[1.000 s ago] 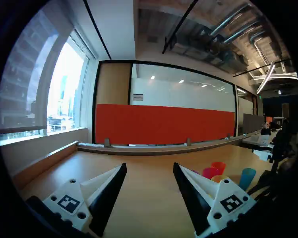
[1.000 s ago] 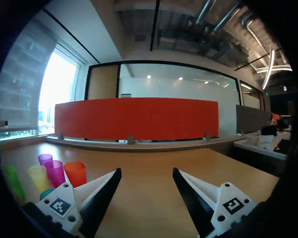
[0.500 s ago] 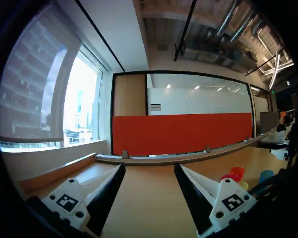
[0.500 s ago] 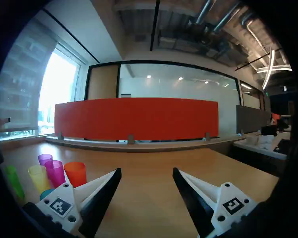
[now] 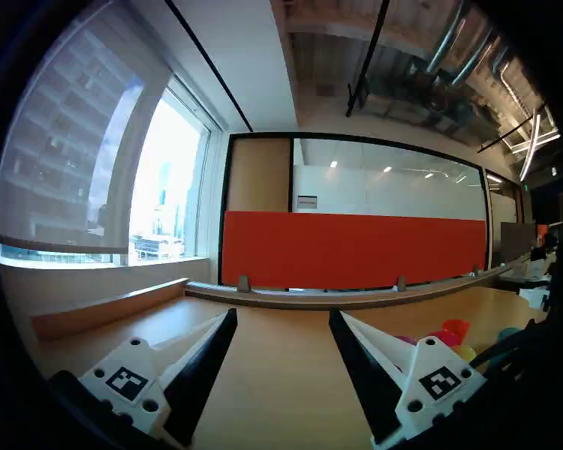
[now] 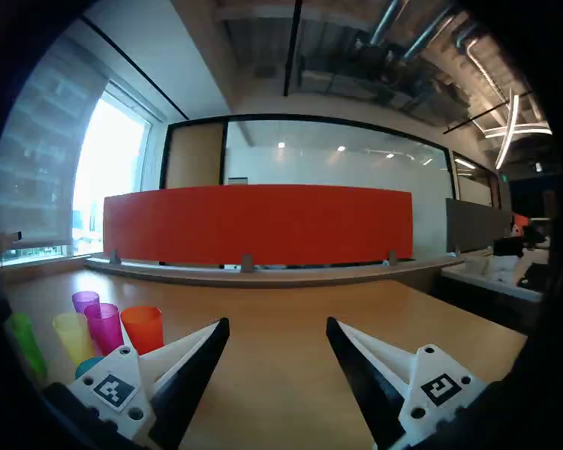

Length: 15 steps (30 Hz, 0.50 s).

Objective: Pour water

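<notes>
A cluster of coloured plastic cups stands on the wooden table [image 6: 281,352]. In the right gripper view they sit at lower left: orange cup [image 6: 143,327], magenta cup [image 6: 103,325], purple cup [image 6: 85,301], yellow cup [image 6: 73,335], green cup [image 6: 25,341] and a teal cup [image 6: 88,366] partly behind the left finger. My right gripper [image 6: 275,324] is open, empty, to the right of the cups. In the left gripper view the orange cup [image 5: 455,327], a magenta cup [image 5: 441,337] and a teal cup [image 5: 508,333] peek out behind the right finger. My left gripper [image 5: 281,315] is open and empty.
An orange divider panel [image 6: 259,223] runs along the table's far edge. A large window [image 5: 94,187] lies to the left. Desks with clutter [image 6: 499,274] stand at the right beyond the table.
The left gripper's view has swung left, so the cups slid toward its right edge and more window shows. The right gripper has stayed still.
</notes>
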Each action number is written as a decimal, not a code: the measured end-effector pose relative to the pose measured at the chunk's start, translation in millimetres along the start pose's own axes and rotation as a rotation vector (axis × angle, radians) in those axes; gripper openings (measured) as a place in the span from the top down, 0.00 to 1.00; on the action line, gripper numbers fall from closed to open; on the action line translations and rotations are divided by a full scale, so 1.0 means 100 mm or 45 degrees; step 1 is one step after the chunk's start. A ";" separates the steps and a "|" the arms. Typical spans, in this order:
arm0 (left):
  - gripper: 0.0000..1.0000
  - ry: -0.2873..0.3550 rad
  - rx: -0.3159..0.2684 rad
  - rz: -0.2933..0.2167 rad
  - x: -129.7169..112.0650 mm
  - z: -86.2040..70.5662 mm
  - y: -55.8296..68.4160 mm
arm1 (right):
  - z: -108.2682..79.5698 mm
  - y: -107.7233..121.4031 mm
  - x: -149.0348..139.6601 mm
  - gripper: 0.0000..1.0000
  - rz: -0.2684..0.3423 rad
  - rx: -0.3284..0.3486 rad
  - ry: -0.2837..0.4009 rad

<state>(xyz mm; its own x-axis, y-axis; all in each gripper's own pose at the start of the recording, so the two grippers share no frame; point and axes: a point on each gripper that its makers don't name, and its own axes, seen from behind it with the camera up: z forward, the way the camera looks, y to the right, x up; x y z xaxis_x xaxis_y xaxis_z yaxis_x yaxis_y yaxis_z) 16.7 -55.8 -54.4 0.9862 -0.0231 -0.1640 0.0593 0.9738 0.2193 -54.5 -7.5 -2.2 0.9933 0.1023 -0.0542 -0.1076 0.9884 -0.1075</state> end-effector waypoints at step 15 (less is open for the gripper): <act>0.10 -0.043 0.019 0.030 -0.34 0.14 0.09 | 0.00 0.00 0.00 0.00 0.000 0.000 0.000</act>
<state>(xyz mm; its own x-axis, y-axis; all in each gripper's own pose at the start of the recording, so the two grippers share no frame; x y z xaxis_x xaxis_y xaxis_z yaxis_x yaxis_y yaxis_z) -14.5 -49.7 -33.2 0.9920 -0.0084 -0.1259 0.0384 0.9706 0.2374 -54.6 -7.3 -2.4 0.9933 0.1023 -0.0541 -0.1076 0.9884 -0.1075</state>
